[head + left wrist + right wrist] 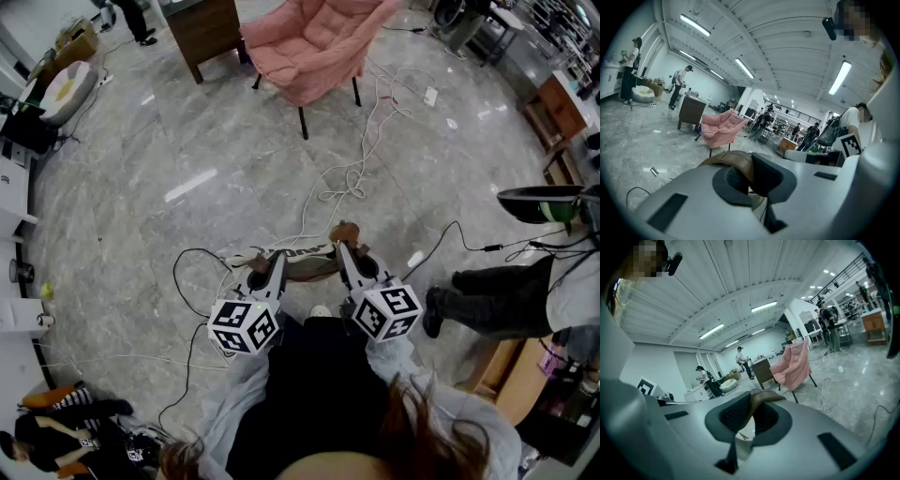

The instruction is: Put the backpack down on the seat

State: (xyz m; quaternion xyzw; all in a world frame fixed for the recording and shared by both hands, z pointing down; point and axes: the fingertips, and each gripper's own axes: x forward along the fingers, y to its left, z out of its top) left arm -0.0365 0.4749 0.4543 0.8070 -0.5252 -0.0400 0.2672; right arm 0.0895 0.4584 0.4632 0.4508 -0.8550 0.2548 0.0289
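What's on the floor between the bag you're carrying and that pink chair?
Head view: loose white cables on grey floor, nothing else before the pink chair.

1. Backpack strap [736, 165] between the left gripper [270, 265]'s jaws: brown, smooth, leather-like, matt.
2. Chair [314, 42] ahead of that gripper: soft pink cloth (quilted).
3. Floor [141, 187] beneath it: glossy grey stone.

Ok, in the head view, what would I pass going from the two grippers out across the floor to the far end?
left gripper and right gripper, both shut on the brown strap → white cables → pink chair
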